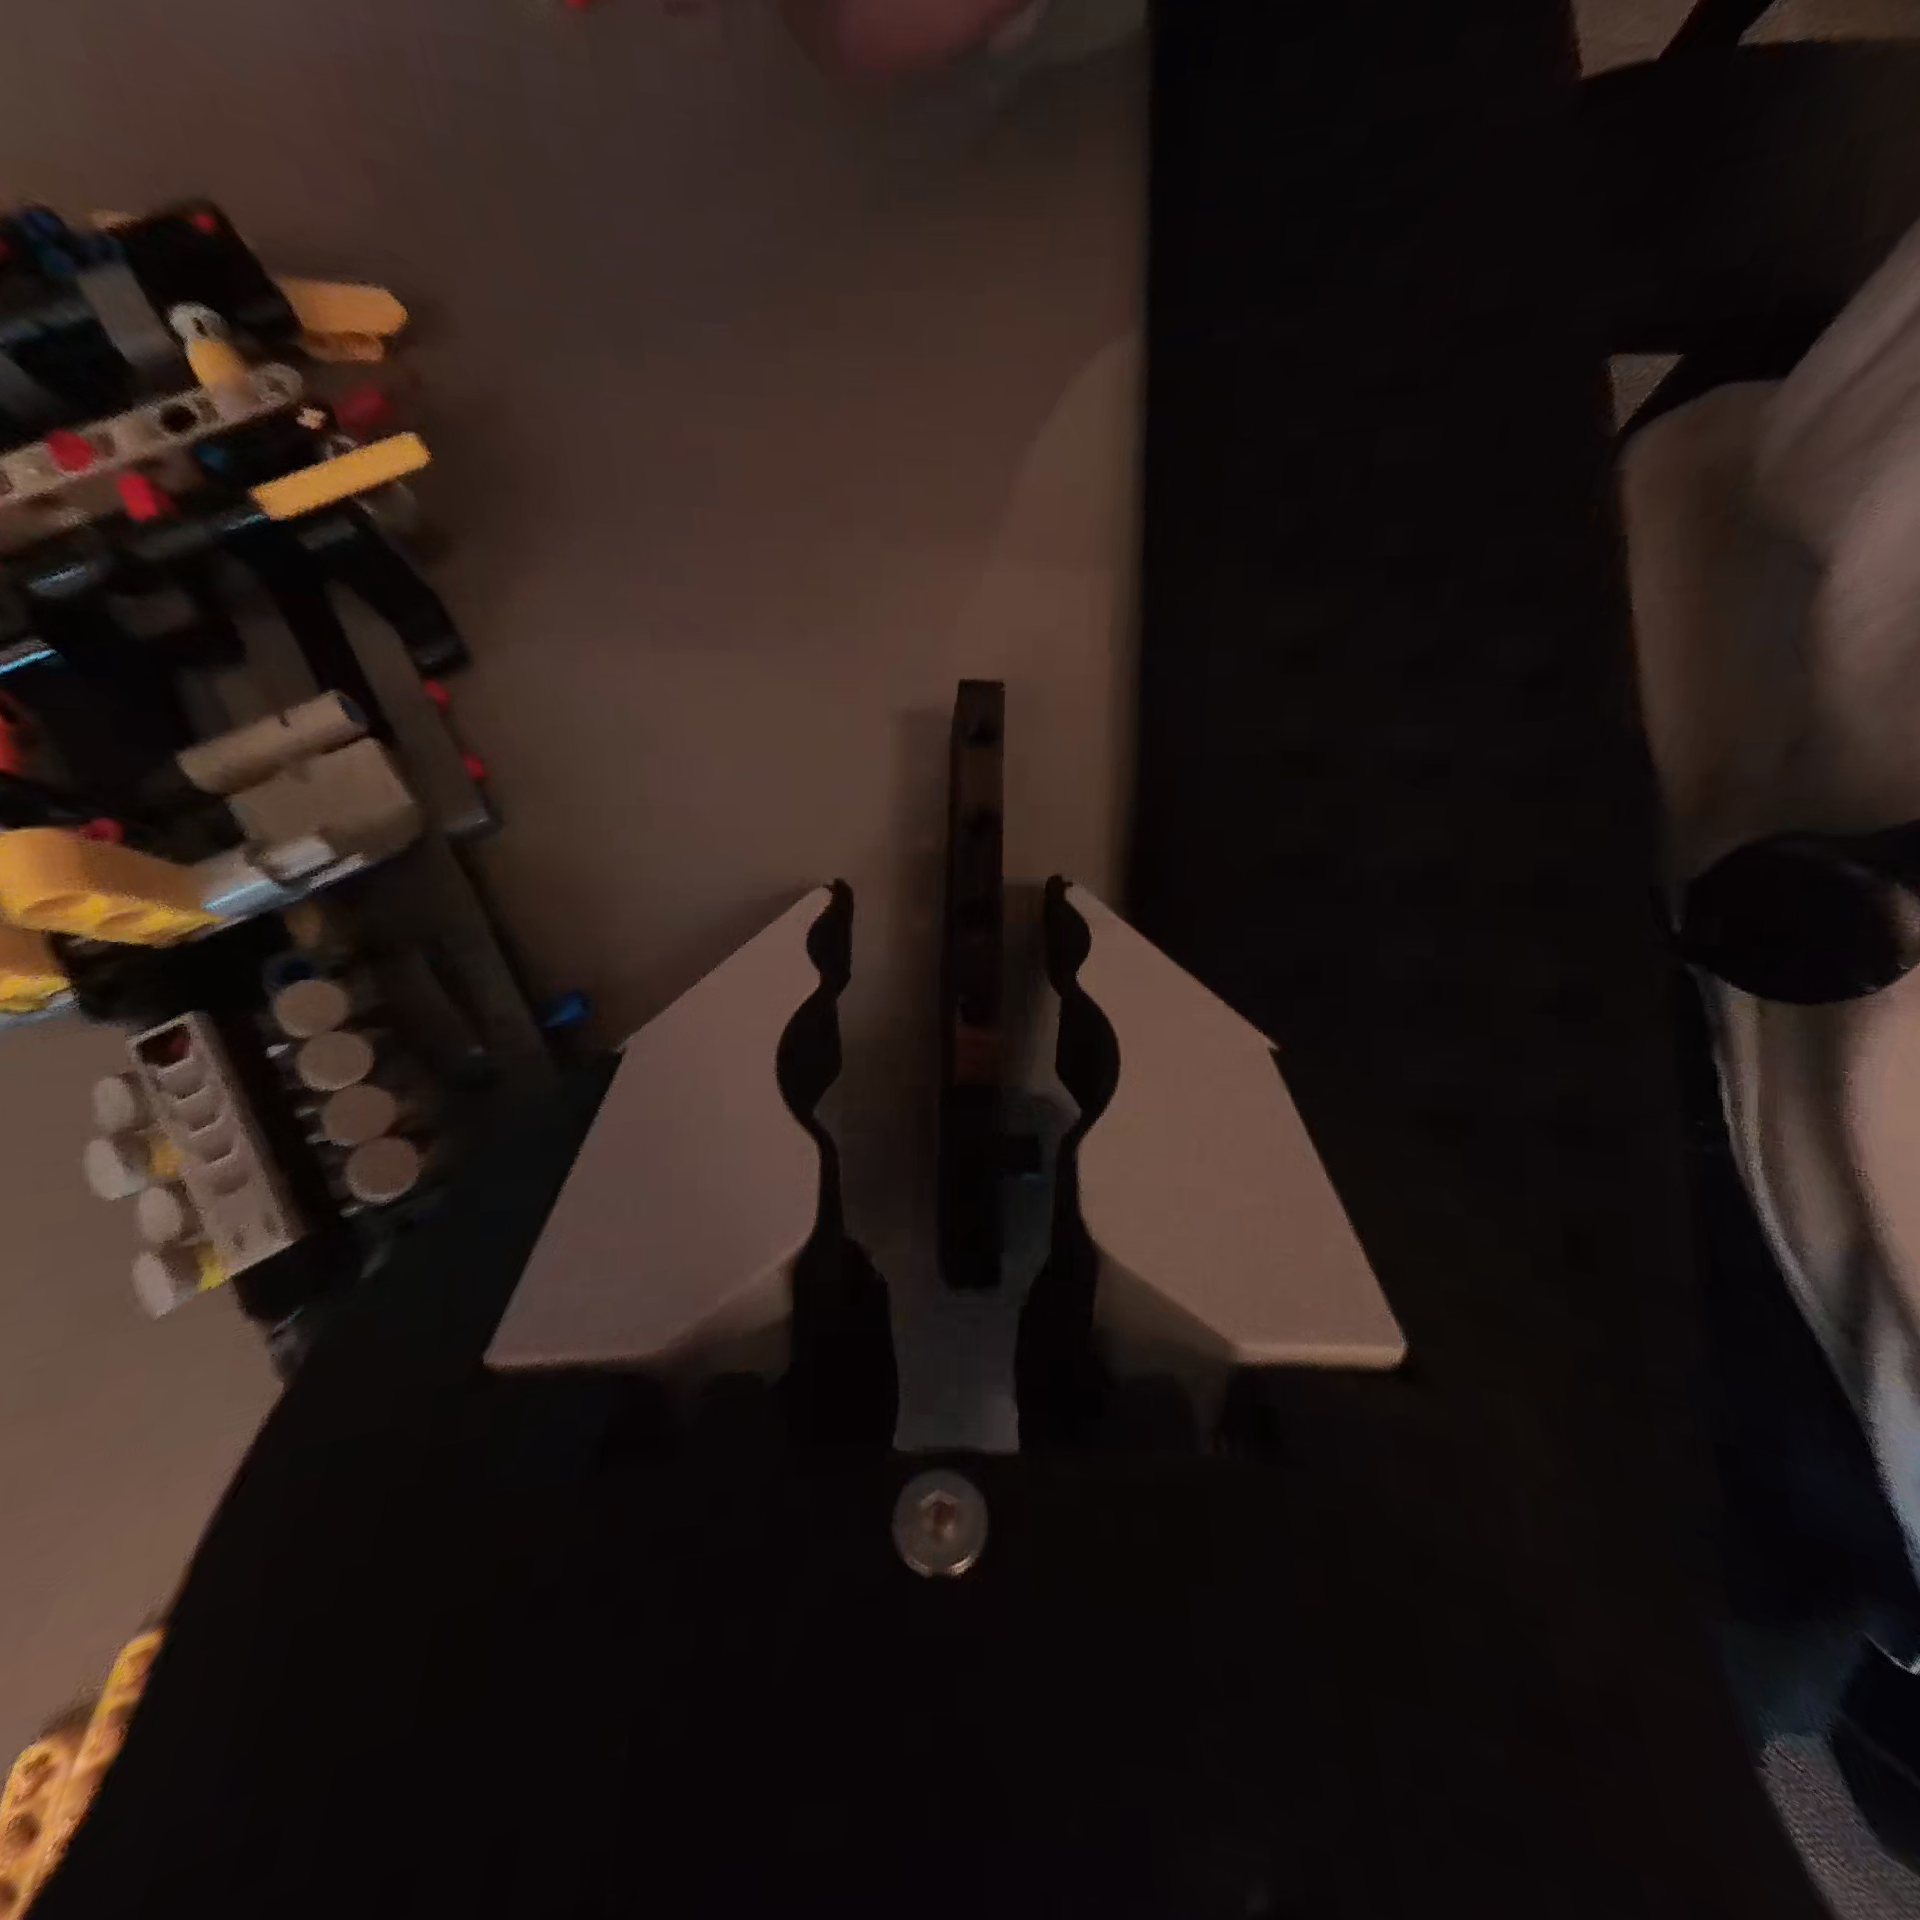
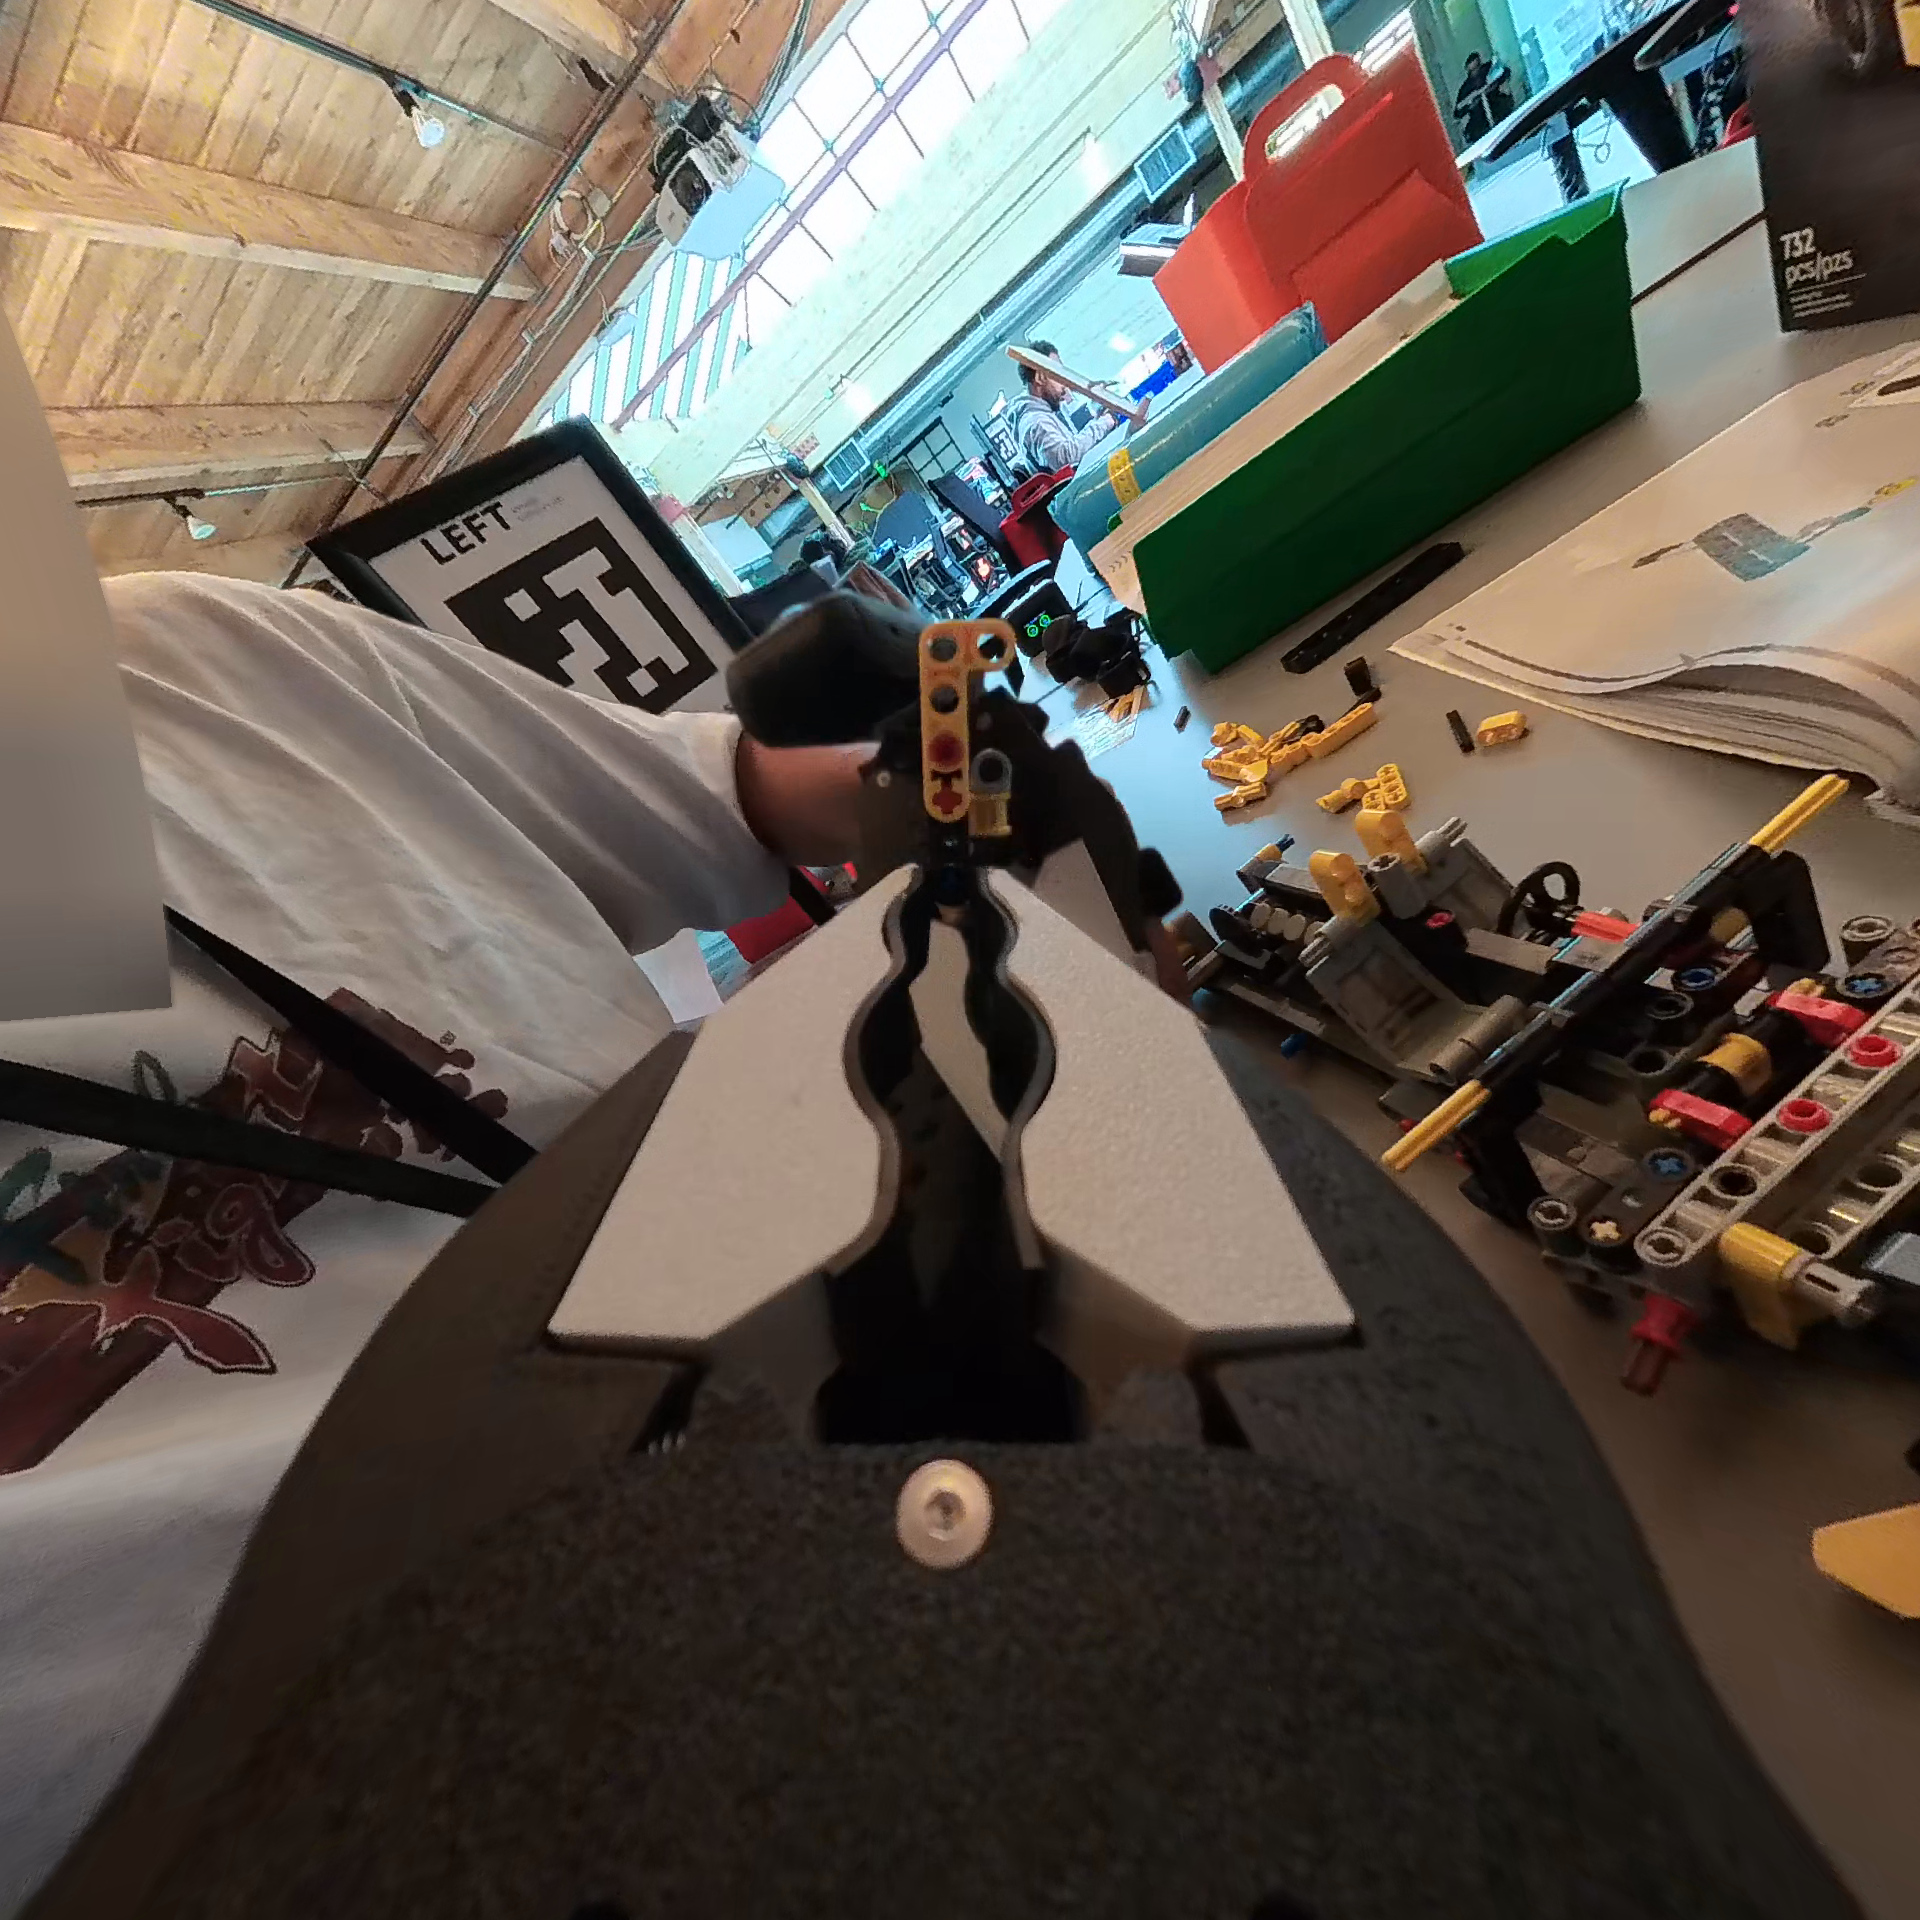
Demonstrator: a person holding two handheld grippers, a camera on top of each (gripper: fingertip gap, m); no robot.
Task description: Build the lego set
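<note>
My left gripper (image 1: pixel 945 894) is open and points down at the beige table (image 1: pixel 727 468). A thin black beam (image 1: pixel 977 831) with holes lies lengthwise between its jaws, nearer the right one. The half-built Lego model (image 1: pixel 208 623) of black, grey, yellow and red parts sits to the left. My right gripper (image 2: pixel 951 883) is shut on a small sub-assembly (image 2: pixel 951 727), a yellow L-shaped beam with red pins and a grey and yellow connector. It holds this up in the air, left of the model (image 2: pixel 1558 1039).
Loose yellow pieces (image 2: pixel 1288 748), a long black beam (image 2: pixel 1371 608) and an open instruction booklet (image 2: pixel 1714 582) lie on the table. A green bin (image 2: pixel 1403 468), a red box (image 2: pixel 1320 208) and a black box (image 2: pixel 1829 156) stand behind. A person's white sleeve (image 2: pixel 416 779) is at left. My right fingertips sit around 15 cm from my left ones.
</note>
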